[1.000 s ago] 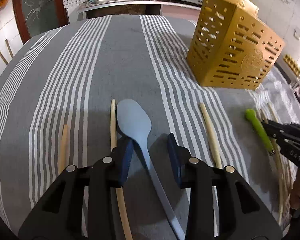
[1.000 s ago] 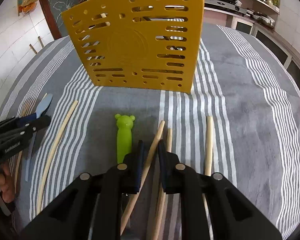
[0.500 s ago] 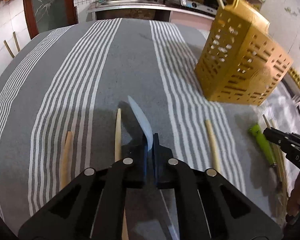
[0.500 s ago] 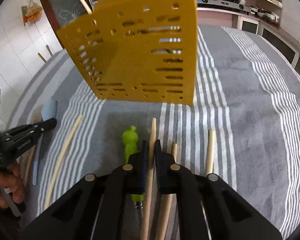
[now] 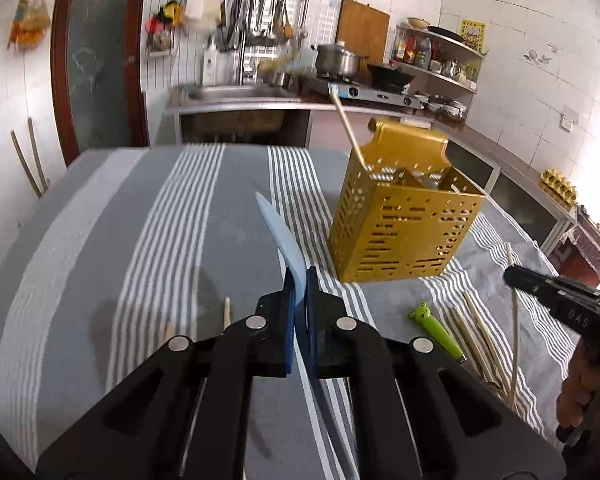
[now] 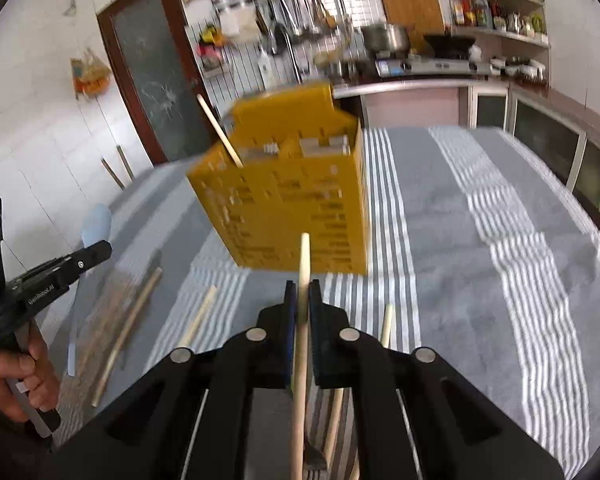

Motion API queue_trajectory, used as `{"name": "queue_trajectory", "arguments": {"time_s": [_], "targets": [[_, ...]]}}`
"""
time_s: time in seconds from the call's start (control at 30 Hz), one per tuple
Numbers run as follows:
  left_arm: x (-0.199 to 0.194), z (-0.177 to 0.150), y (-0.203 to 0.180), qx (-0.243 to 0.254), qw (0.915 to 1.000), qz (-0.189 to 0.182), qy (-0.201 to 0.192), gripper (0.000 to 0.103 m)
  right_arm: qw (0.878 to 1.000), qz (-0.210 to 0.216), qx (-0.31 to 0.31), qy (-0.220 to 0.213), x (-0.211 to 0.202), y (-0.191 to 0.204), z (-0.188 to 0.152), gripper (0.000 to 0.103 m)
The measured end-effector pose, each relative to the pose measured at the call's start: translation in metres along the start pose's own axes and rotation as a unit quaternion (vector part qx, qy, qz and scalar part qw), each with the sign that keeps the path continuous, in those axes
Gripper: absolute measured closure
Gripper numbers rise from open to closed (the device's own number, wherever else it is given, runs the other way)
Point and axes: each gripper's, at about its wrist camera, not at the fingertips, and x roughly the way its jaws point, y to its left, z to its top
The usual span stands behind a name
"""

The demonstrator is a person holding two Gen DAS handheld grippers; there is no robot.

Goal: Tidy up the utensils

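My left gripper (image 5: 296, 280) is closed tight on the blue spoon (image 5: 278, 232), its bowl sticking out ahead, above the cloth. My right gripper (image 6: 302, 294) clamps a wooden chopstick (image 6: 304, 264), pointing toward the yellow holder (image 6: 292, 200).

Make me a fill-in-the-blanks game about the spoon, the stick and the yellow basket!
1. The left gripper is shut on a light ____ spoon.
2. The right gripper is shut on a wooden ____.
3. One chopstick already stands in the ____ basket.
4. The green utensil on the cloth has a ____ face on its handle.

Missing words: blue; chopstick; yellow; frog
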Motion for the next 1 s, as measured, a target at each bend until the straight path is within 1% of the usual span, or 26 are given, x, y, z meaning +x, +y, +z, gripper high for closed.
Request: {"name": "queue_trajectory", "arguments": {"time_s": [0.07,0.13,0.2,0.23,0.27,0.43,0.57,0.7,0.73,0.77,0.83,0.97,1.0], "targets": [[-0.007,0.002,-0.003,0.003,1.0,-0.003,-0.007,0.099,1.0,0.003,-0.004,-0.015,-0.01,0.004,0.001,0.097],[-0.012,0.002,-0.006,0.007,0.9999,-0.004,-0.015,0.099,1.0,0.001,-0.011,-0.016,-0.014,0.005,0.002,0.101],[-0.009,0.002,-0.008,0.01,0.9999,-0.004,-0.008,0.099,1.0,-0.013,-0.021,0.005,-0.007,0.001,0.0,0.101],[-0.007,0.0,-0.007,0.008,0.9999,-0.005,-0.004,0.099,0.999,-0.014,-0.024,0.02,-0.002,-0.001,-0.003,0.097],[-0.005,-0.002,-0.006,0.004,1.0,-0.005,0.0,0.099,0.999,-0.011,-0.025,0.043,0.009,-0.002,-0.006,0.097],[0.008,-0.013,0.0,-0.009,0.9998,-0.011,0.017,0.099,0.995,-0.015,-0.03,0.099,0.046,0.0,-0.022,0.097],[0.018,-0.016,0.005,-0.009,0.9995,-0.013,0.026,0.099,0.992,-0.017,-0.017,0.123,0.07,-0.003,-0.025,0.097],[0.027,-0.014,0.011,-0.01,0.9994,-0.014,0.031,0.099,0.991,-0.018,-0.006,0.131,0.083,-0.004,-0.023,0.096],[0.03,-0.014,0.012,-0.01,0.9993,-0.015,0.032,0.099,0.991,-0.018,-0.004,0.133,0.085,-0.004,-0.023,0.093],[0.032,-0.013,0.013,-0.01,0.9993,-0.015,0.033,0.099,0.991,-0.021,-0.005,0.134,0.086,-0.003,-0.023,0.077],[0.035,-0.013,0.014,-0.012,0.9992,-0.017,0.035,0.099,0.99,-0.023,0.0,0.137,0.089,-0.003,-0.021,0.059],[0.043,-0.013,0.018,-0.015,0.9989,-0.022,0.038,0.099,0.989,-0.034,0.0,0.147,0.098,-0.003,-0.017,0.059],[0.045,-0.013,0.018,-0.016,0.9988,-0.023,0.039,0.099,0.988,-0.032,0.008,0.15,0.101,-0.005,-0.016,0.061]]}}
